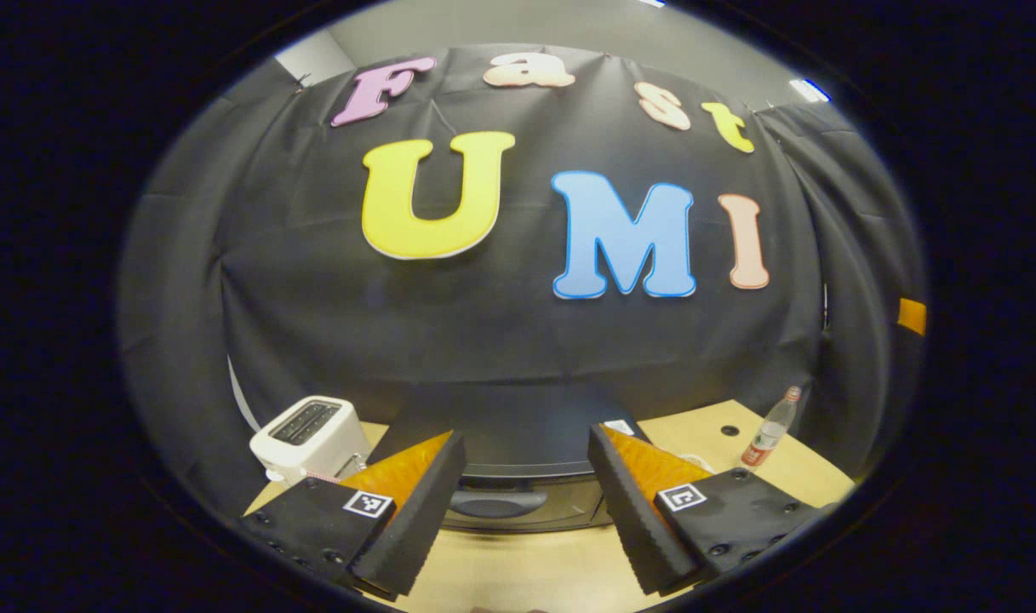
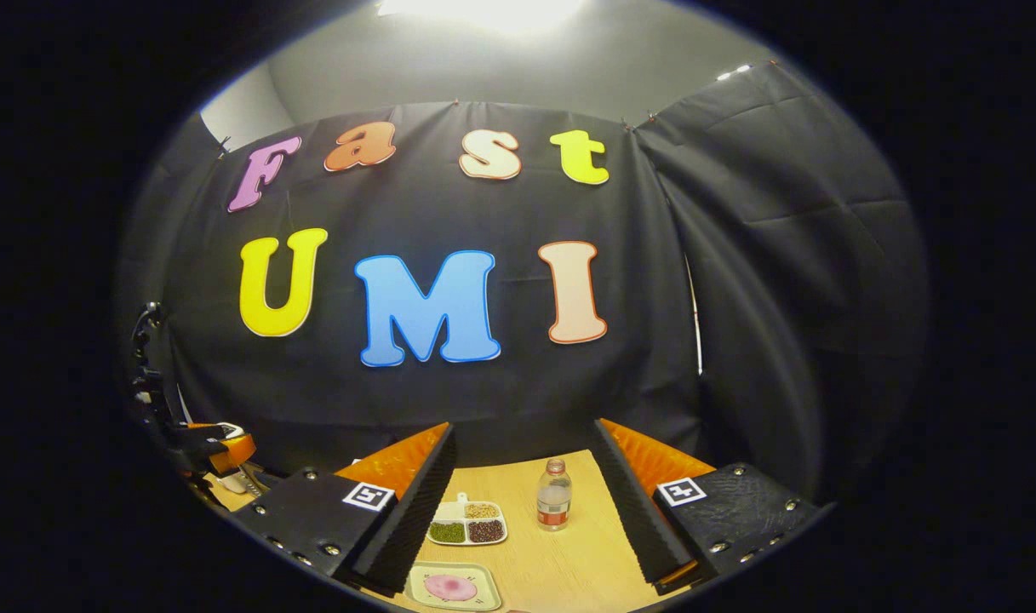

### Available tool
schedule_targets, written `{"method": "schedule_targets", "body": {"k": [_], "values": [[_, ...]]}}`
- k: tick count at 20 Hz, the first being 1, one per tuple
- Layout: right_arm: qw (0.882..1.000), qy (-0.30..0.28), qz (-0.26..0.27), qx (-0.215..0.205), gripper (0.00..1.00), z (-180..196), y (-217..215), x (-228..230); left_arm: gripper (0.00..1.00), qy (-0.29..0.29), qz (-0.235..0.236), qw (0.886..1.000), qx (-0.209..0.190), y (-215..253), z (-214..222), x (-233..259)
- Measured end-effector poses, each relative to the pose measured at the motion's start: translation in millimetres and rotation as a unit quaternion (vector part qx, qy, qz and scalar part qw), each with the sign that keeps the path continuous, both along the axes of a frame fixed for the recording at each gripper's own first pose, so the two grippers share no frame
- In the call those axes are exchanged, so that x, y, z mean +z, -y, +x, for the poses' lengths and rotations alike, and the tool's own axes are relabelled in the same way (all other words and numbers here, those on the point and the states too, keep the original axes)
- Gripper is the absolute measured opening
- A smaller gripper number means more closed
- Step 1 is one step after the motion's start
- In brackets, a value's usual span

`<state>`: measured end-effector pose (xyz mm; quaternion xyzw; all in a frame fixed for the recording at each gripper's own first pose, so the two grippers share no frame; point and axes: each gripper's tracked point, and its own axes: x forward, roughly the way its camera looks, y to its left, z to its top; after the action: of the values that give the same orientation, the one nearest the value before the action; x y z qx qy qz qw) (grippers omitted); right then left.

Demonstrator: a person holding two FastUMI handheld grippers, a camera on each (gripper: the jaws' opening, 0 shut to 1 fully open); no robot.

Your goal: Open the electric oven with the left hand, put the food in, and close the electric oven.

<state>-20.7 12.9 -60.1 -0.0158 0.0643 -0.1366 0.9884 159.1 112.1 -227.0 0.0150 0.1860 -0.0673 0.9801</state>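
Note:
The dark electric oven (image 1: 518,443) stands on the wooden table straight ahead in the left gripper view, its door shut and its handle (image 1: 494,504) low between the fingers. My left gripper (image 1: 526,511) is open just in front of and above that handle, holding nothing. In the right gripper view, a pale plate (image 2: 451,587) with a pink piece of food (image 2: 449,586) lies at the bottom edge. My right gripper (image 2: 524,519) is open above the table, empty, with the plate below its left finger. The left gripper (image 2: 215,451) appears far left there.
A white toaster (image 1: 305,436) stands left of the oven. A clear bottle with a red label (image 1: 766,432) stands on the table to the oven's right, seen as the bottle (image 2: 553,506) in the right gripper view. A divided tray of beans and grains (image 2: 469,524) lies beyond the plate.

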Motion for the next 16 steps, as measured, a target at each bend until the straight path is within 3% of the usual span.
{"method": "schedule_targets", "body": {"k": [4,9,16], "values": [[0.999,-0.019,-0.008,-0.032,0.97,-11.4,-0.3,-11.1,1.00,-0.051,0.015,0.998,-0.017,-7.9,23.6,-61.0],[0.998,-0.033,-0.026,-0.052,0.97,-17.8,-1.0,-13.3,0.99,-0.085,0.033,0.996,-0.013,-12.9,37.5,-103.9],[0.997,-0.035,-0.031,-0.060,0.97,-11.8,-7.4,-8.5,1.00,-0.083,0.034,0.996,0.002,-19.4,36.6,-111.9]]}}
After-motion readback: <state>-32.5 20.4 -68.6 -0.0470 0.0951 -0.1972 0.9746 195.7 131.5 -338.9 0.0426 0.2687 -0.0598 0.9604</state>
